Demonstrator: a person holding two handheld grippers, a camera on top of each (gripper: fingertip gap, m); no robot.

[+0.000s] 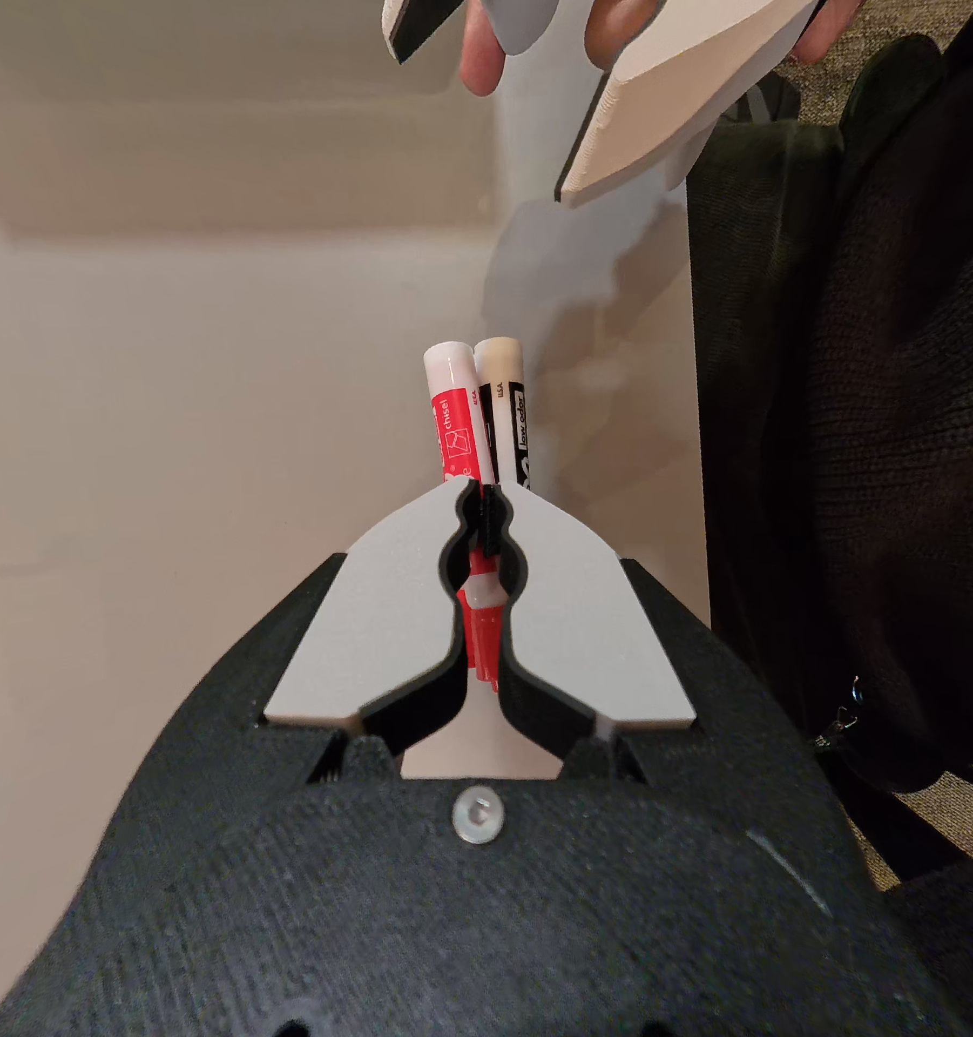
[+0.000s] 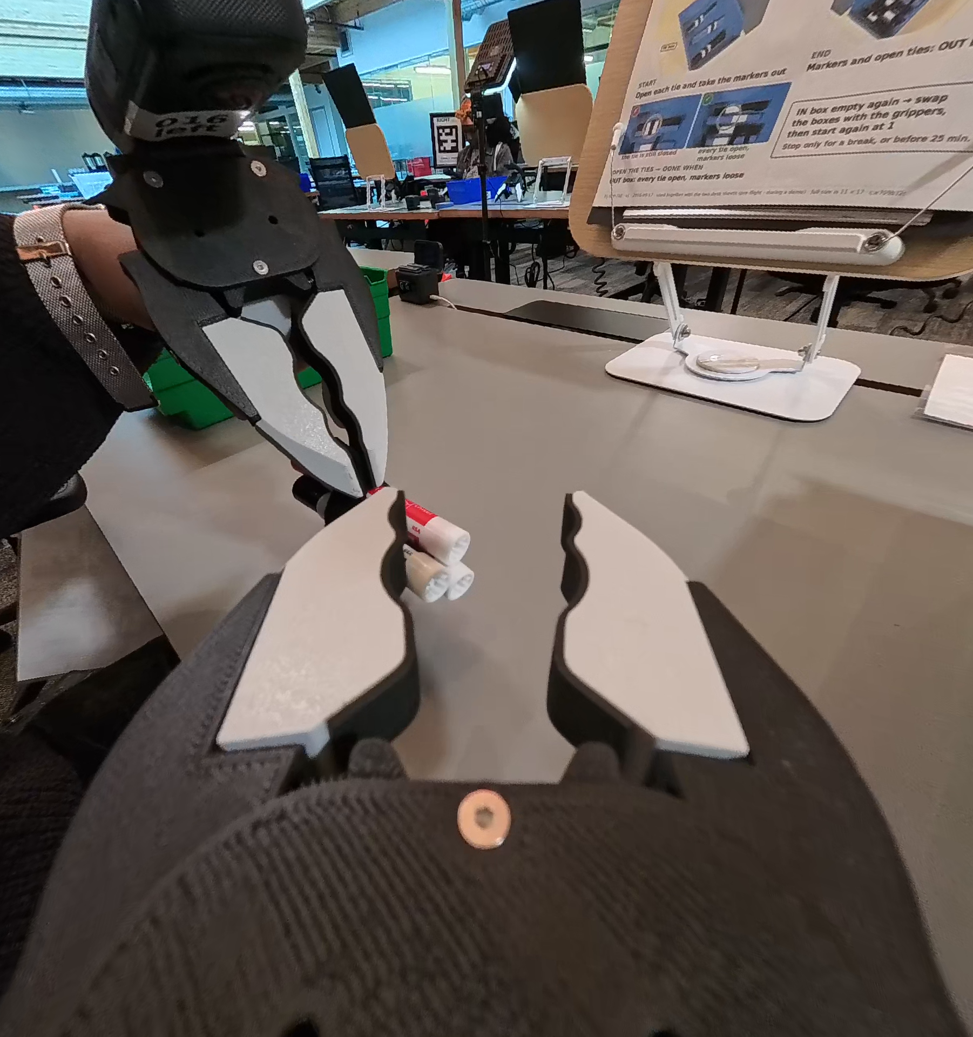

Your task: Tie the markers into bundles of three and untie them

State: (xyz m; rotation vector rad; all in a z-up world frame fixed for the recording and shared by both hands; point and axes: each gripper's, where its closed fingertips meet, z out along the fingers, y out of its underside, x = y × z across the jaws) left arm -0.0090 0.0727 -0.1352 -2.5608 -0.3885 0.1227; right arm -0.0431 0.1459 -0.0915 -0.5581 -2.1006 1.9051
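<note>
A bundle of three markers [image 2: 442, 553] lies on the grey table [image 2: 613, 460]. In the left wrist view I see its red marker [image 1: 450, 404] and a black-labelled marker [image 1: 506, 404] side by side. My left gripper [image 1: 487, 494] is shut on a black tie [image 1: 489, 524] just above the bundle. It also shows in the right wrist view [image 2: 369, 480], reaching down from the left. My right gripper [image 2: 484, 496] is open and empty, its left finger [image 2: 333, 606] right beside the marker ends. It also shows at the top of the left wrist view [image 1: 481, 126].
A document stand [image 2: 753, 387] holding an instruction sheet [image 2: 781, 112] is at the back right. A green bin [image 2: 192, 393] sits behind the left gripper, a small black device [image 2: 417, 280] farther back. A white sheet [image 2: 966, 393] lies at the right edge. A dark sleeve [image 1: 866, 393] is beside the table edge. About 10 centimetres separates my left fingertips from my right.
</note>
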